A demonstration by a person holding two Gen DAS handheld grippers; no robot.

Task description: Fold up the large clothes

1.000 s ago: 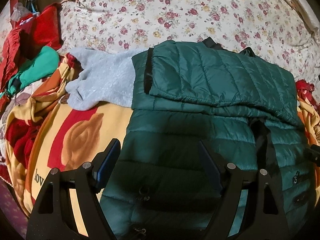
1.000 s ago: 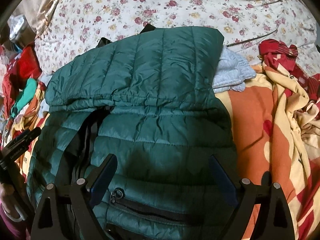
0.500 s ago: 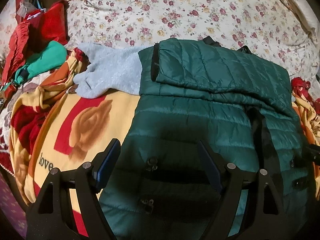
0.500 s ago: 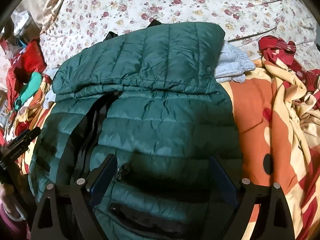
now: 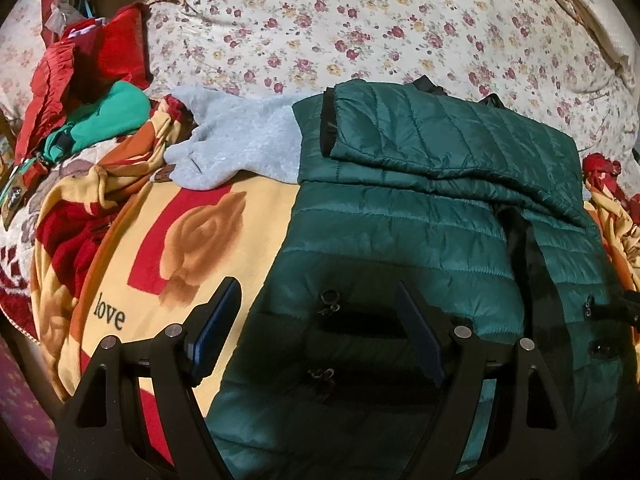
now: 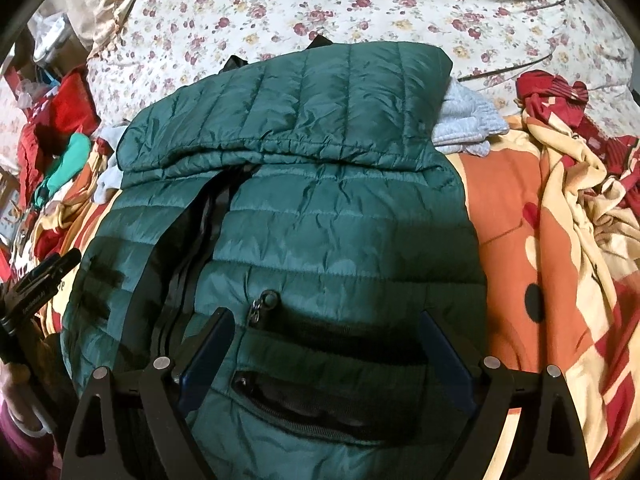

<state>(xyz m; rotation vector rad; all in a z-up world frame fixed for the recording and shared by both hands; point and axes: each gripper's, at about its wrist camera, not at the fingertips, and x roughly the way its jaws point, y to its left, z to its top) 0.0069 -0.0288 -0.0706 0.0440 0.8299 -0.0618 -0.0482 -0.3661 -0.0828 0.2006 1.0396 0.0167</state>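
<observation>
Your left gripper (image 5: 320, 328) has its jaws spread wide with nothing between the pads; it hangs over the near left part of the green puffer jacket (image 5: 400, 240), its left finger above the yellow blanket (image 5: 200, 248) and its right finger above the jacket. Your right gripper (image 6: 326, 350) is spread wide too, gripping nothing, above the jacket's near right panel, with a zip pocket (image 6: 304, 404) and its puller between the fingers in view.

The jacket lies on the bed, front up, centre zip (image 6: 200, 240) running near to far. Its far part is folded over itself, a quilted flap lying across the top. A grey garment (image 5: 240, 148) sticks out from under the jacket at the far left; a bit of it shows at the far right in the right wrist view too.

Under the jacket is the yellow, red and orange blanket, printed "love" near your left finger. Beyond is a floral sheet (image 5: 360, 32). On the far left there is a pile of red cloth (image 5: 100, 60) and a teal garment (image 5: 108, 120). Red patterned cloth (image 6: 560, 96) sits bunched at the far right.

In the right wrist view, your left gripper shows at the left edge, a hand (image 6: 16, 392) holding it.
</observation>
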